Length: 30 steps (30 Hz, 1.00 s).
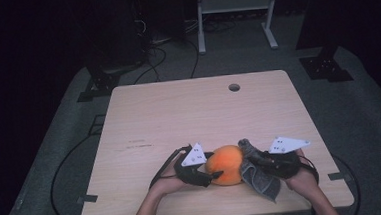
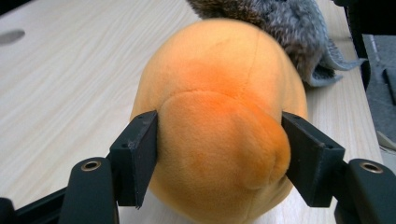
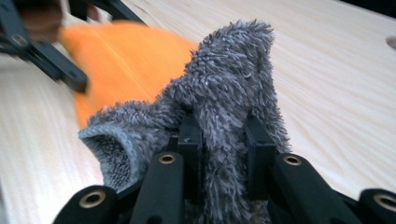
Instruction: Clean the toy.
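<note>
1. Near the bench's (image 1: 144,115) front edge, the left hand-held gripper (image 2: 219,154) squeezes the orange plush (image 2: 219,107); a soft bulge could slip out.
2. Just right, the right hand-held gripper (image 3: 223,140) pinches the grey cloth (image 3: 229,88); tugging might drag the plush.

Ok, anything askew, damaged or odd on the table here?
Nothing stands out. The left tongs squeeze the orange plush, and the right tongs pinch the bunched grey cloth beside it. Both look intact.

Orange plush (image 1: 225,164) against grey cloth (image 1: 258,178)
</note>
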Available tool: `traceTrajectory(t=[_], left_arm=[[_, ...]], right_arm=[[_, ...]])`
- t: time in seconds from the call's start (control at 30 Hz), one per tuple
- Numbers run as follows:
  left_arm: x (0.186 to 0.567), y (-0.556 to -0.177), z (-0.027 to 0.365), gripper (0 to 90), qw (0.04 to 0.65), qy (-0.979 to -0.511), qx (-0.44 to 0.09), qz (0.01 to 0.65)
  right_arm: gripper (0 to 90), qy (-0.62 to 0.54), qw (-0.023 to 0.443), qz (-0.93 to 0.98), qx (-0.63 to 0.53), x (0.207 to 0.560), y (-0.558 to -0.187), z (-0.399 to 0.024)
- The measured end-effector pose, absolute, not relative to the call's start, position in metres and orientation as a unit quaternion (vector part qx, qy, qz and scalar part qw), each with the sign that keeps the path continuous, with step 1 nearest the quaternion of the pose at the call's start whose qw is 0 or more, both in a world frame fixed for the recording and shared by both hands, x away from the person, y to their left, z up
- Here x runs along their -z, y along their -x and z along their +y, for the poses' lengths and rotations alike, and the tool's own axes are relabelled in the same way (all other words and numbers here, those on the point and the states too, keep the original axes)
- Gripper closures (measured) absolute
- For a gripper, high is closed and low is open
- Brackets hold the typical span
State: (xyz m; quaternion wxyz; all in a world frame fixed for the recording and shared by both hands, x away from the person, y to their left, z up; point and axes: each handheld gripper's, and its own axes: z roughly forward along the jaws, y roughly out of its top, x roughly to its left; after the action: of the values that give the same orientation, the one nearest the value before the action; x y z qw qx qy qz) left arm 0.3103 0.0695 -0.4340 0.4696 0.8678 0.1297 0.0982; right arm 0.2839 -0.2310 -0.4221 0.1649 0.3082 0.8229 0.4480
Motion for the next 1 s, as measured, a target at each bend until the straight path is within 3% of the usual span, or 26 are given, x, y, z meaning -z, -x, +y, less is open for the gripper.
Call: traceTrajectory(t=[0.07,0.17,0.27,0.33,0.43,0.57,0.63,0.73,0.83,1.0], left_arm=[[0.434,-0.312,0.072,31.9,0.473,-0.866,-0.092,0.137],[0.429,-0.313,0.07,18.1,0.483,-0.86,-0.083,0.144],[0.426,-0.313,0.058,13.1,0.492,-0.851,-0.083,0.166],[0.43,-0.309,0.046,16.9,0.471,-0.861,-0.114,0.159],[0.43,-0.302,0.039,30.8,0.486,-0.848,-0.158,0.141],[0.427,-0.299,0.039,33.8,0.5,-0.834,-0.213,0.095],[0.426,-0.301,0.043,27.9,0.5,-0.838,-0.192,0.102],[0.42,-0.31,0.058,18.3,0.544,-0.818,-0.108,0.152],[0.422,-0.317,0.064,18.9,0.53,-0.819,-0.096,0.198],[0.43,-0.319,0.063,19.5,0.512,-0.83,-0.073,0.209]], right_arm=[[72.2,-0.312,0.163,0.823,-0.447,0.424,-0.284,-0.23],[72.3,-0.308,0.174,0.823,-0.444,0.421,-0.283,-0.223],[72.6,-0.298,0.169,0.827,-0.446,0.418,-0.281,-0.219],[72.8,-0.297,0.169,0.831,-0.44,0.418,-0.28,-0.218],[73.1,-0.309,0.17,0.83,-0.432,0.42,-0.281,-0.224],[73.3,-0.317,0.176,0.816,-0.45,0.414,-0.282,-0.229],[73.3,-0.315,0.182,0.815,-0.45,0.414,-0.282,-0.225],[73.1,-0.295,0.171,0.824,-0.452,0.415,-0.279,-0.215],[72.8,-0.265,0.16,0.834,-0.457,0.415,-0.273,-0.208],[72.2,-0.287,0.152,0.839,-0.437,0.427,-0.279,-0.219]])
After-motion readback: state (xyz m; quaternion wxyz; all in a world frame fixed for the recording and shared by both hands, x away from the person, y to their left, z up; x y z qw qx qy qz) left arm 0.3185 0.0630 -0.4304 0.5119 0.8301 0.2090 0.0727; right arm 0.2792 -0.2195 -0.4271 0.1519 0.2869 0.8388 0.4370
